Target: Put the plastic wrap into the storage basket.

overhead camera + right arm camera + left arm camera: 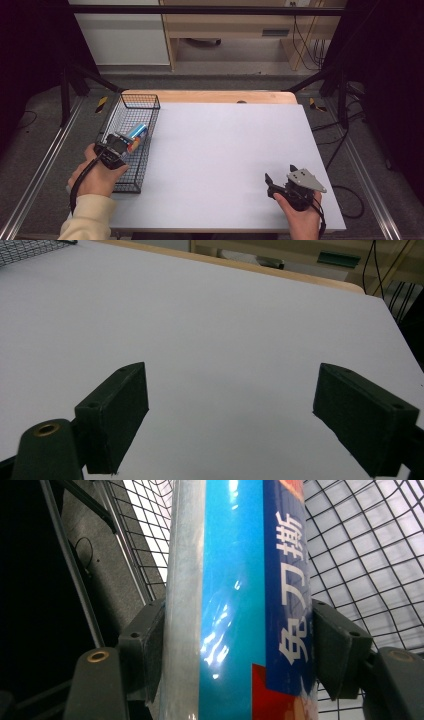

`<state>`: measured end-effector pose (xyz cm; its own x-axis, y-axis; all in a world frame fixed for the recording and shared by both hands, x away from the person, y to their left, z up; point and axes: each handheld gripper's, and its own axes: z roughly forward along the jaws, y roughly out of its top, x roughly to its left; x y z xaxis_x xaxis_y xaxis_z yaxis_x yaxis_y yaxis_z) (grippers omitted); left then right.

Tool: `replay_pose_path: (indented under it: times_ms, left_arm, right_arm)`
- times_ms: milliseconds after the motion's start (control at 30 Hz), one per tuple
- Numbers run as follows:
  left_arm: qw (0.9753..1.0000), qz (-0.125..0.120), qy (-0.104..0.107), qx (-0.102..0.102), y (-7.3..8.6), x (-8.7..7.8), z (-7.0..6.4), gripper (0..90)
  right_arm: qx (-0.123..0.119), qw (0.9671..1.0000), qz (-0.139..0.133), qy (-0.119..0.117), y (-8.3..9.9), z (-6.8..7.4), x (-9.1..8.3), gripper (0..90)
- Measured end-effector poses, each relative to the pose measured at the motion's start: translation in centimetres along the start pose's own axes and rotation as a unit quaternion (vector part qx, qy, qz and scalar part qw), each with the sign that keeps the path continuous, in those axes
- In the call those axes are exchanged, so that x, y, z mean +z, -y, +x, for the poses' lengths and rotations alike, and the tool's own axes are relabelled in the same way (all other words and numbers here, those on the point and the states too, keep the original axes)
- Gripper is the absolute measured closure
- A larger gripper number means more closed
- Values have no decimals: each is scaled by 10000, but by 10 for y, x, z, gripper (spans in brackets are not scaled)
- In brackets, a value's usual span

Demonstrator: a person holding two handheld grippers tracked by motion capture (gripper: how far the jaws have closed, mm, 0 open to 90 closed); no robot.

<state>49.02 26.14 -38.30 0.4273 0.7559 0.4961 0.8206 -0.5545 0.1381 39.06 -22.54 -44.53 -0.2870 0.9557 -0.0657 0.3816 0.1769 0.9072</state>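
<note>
A blue, silver and red cylindrical package (136, 133) with white Chinese characters lies over the black wire basket (145, 161) at the table's left. My left gripper (126, 145) is shut on this package (240, 605); both pads press its sides. My right gripper (280, 176) rests near the table's front right corner, open. Its two black jaws (232, 415) stand wide apart over bare white tabletop with nothing between them.
The white table top (225, 150) has a wooden strip along its far edge. The basket's mesh wall (360, 555) surrounds the package on the right and behind. Metal frame rails run along both sides of the table. Shelving and cables stand beyond the far edge.
</note>
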Motion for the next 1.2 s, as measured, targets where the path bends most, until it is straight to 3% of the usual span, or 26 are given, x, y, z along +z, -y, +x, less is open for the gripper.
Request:
replay_pose_path:
  times_ms: [367,567,1033,1133,1200]
  left_arm:
    - [10000,84,45,7,-3,2,0,320]
    - [9997,208,56,127,-5,3,0,320]
    - [9996,229,118,76,-6,4,1,318]
    - [9996,215,53,154,-5,3,1,308]
    - [9998,152,-38,144,-4,-1,1,246]
  right_arm:
    - [-1,10000,13,-9,0,1,1,146]
    - [-2,10000,8,-13,0,1,0,146]
    - [-6,10000,32,-44,0,1,1,142]
    - [-4,10000,34,-57,0,1,1,139]
    - [2,10000,32,-62,0,1,1,138]
